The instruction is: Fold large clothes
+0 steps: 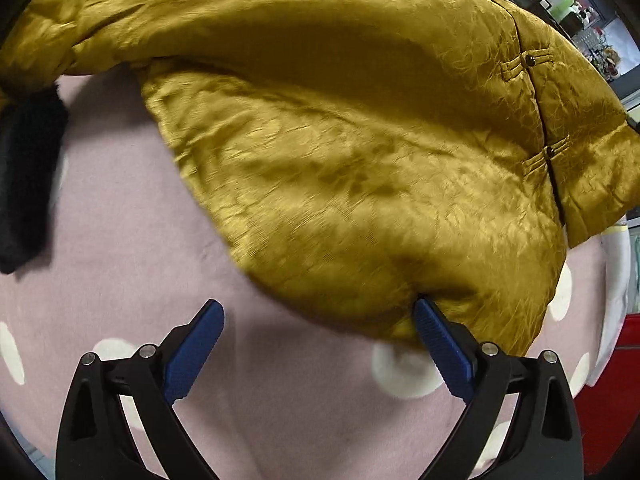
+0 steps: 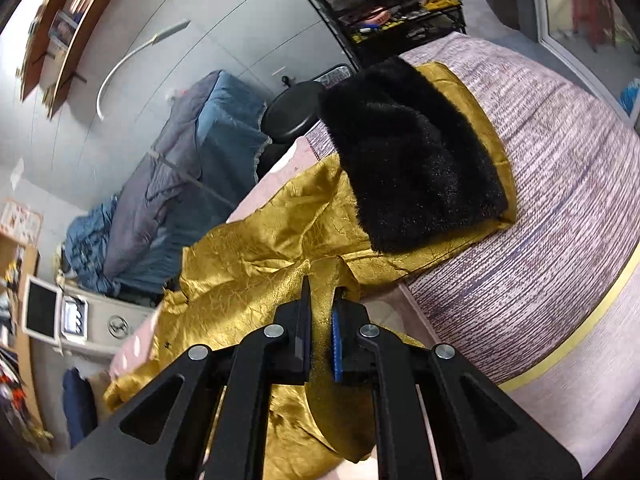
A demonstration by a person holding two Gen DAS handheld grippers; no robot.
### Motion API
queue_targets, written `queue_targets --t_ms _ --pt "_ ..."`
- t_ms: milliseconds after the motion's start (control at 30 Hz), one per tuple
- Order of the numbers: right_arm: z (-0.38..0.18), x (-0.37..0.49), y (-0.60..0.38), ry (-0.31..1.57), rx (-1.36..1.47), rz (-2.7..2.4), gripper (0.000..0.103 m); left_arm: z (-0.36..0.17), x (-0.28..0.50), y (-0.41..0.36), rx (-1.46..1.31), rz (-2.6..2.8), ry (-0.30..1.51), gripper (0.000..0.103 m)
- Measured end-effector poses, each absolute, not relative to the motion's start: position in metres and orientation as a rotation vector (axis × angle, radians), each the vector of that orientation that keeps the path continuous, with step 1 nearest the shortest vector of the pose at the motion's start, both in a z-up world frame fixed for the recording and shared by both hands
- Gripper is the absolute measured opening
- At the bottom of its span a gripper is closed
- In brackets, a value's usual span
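A gold satin jacket [image 1: 340, 128] with knot buttons and a black fur cuff [image 1: 28, 176] lies spread over a pink bedcover [image 1: 132, 232]. My left gripper [image 1: 320, 312] hangs open just above the cover at the jacket's near hem; its right fingertip [image 1: 430, 316] touches the hem edge and nothing sits between the jaws. In the right wrist view my right gripper [image 2: 322, 292] is shut on a pinched fold of the gold jacket [image 2: 256, 264], lifted off the bed. The sleeve with the black fur cuff [image 2: 412, 160] rests beyond it on the striped part of the cover [image 2: 560, 200].
White dots pattern the pink bedcover. A red object [image 1: 624, 380] stands past the bed's right edge. Beyond the bed are a blue quilt pile [image 2: 172, 200], a black round stool [image 2: 296, 112], a black wire rack [image 2: 400, 8] and grey cabinet doors.
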State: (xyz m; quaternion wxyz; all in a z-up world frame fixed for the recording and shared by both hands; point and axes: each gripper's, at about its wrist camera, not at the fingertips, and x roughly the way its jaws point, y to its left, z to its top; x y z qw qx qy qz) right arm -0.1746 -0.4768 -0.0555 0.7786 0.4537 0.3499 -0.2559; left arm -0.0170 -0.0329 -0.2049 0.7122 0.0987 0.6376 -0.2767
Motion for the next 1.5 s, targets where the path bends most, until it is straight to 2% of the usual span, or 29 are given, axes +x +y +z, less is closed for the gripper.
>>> queue_targets --t_ms 33,100,133,200,267,300,467,567,633,667,767,833,867,900,933,1033,1067,1133,1233,1333,1400,1433,1467,1500 --pt "-0.054 -0.176 -0.474 0.767 0.971 -0.548 0.008 -0.205 -0.014 -0.040 0.203 -0.627 1.423 0.090" --pt "-0.058 -0.176 -0.472 0.787 0.973 -0.542 0.008 -0.204 -0.010 -0.051 0.180 -0.658 1.441 0.069" --pt "-0.061 -0.177 -0.471 0.800 0.974 -0.541 0.008 -0.201 -0.008 -0.058 0.174 -0.660 1.442 0.062" --pt "-0.066 -0.180 -0.467 0.822 0.970 -0.543 0.008 -0.193 -0.002 -0.065 0.131 -0.673 1.441 0.034" --pt "-0.071 -0.185 -0.461 0.844 0.967 -0.541 0.008 -0.183 0.005 -0.067 0.104 -0.684 1.436 0.021" --pt "-0.074 -0.188 -0.458 0.856 0.967 -0.537 0.008 -0.173 0.010 -0.066 0.081 -0.696 1.421 0.016" --pt "-0.085 -0.208 -0.428 0.931 0.960 -0.486 0.008 -0.108 0.027 -0.021 -0.019 -0.738 1.314 0.010" --pt "-0.091 -0.219 -0.403 0.992 0.945 -0.446 0.009 -0.078 0.032 0.010 0.069 -0.692 1.248 0.010" --pt "-0.099 -0.224 -0.386 1.034 0.969 -0.395 0.009 -0.069 0.034 0.047 0.074 -0.647 1.255 0.010" --pt "-0.104 -0.226 -0.377 1.066 0.966 -0.375 0.009 -0.077 0.034 0.037 0.085 -0.628 1.267 0.011" --pt "-0.124 -0.228 -0.348 1.188 0.934 -0.334 0.013 -0.097 0.032 0.066 0.222 -0.572 1.346 0.026" --pt "-0.137 -0.227 -0.330 1.265 0.876 -0.342 0.025 -0.116 0.022 0.063 0.265 -0.517 1.369 0.050" --pt "-0.141 -0.227 -0.323 1.297 0.829 -0.365 0.028 -0.126 0.018 0.070 0.270 -0.486 1.389 0.073" --pt "-0.144 -0.226 -0.320 1.320 0.789 -0.385 0.037 -0.132 0.015 0.081 0.271 -0.464 1.393 0.078" --pt "-0.146 -0.225 -0.315 1.341 0.739 -0.406 0.044 -0.138 0.010 0.086 0.267 -0.446 1.391 0.078" --pt "-0.139 -0.224 -0.312 1.327 0.639 -0.434 0.046 -0.150 -0.002 0.113 0.214 -0.397 1.403 0.083" --pt "-0.136 -0.223 -0.313 1.314 0.617 -0.442 0.052 -0.154 -0.004 0.119 0.200 -0.381 1.401 0.087" --pt "-0.131 -0.222 -0.314 1.280 0.580 -0.460 0.066 -0.168 -0.005 0.121 0.198 -0.347 1.416 0.087" --pt "-0.132 -0.213 -0.325 1.275 0.586 -0.465 0.066 -0.187 -0.005 0.114 0.162 -0.362 1.477 0.087" --pt "-0.160 -0.209 -0.328 1.348 0.719 -0.399 0.066 -0.201 -0.009 0.102 0.113 -0.423 1.555 0.088" --pt "-0.172 -0.208 -0.323 1.346 0.792 -0.352 0.066 -0.208 -0.012 0.093 0.123 -0.443 1.580 0.097" --pt "-0.174 -0.206 -0.318 1.341 0.776 -0.349 0.065 -0.208 -0.015 0.090 0.152 -0.445 1.576 0.097" --pt "-0.174 -0.204 -0.311 1.346 0.727 -0.355 0.060 -0.210 -0.017 0.088 0.189 -0.446 1.571 0.096" --pt "-0.174 -0.202 -0.306 1.352 0.695 -0.349 0.044 -0.209 -0.017 0.086 0.207 -0.449 1.562 0.089"
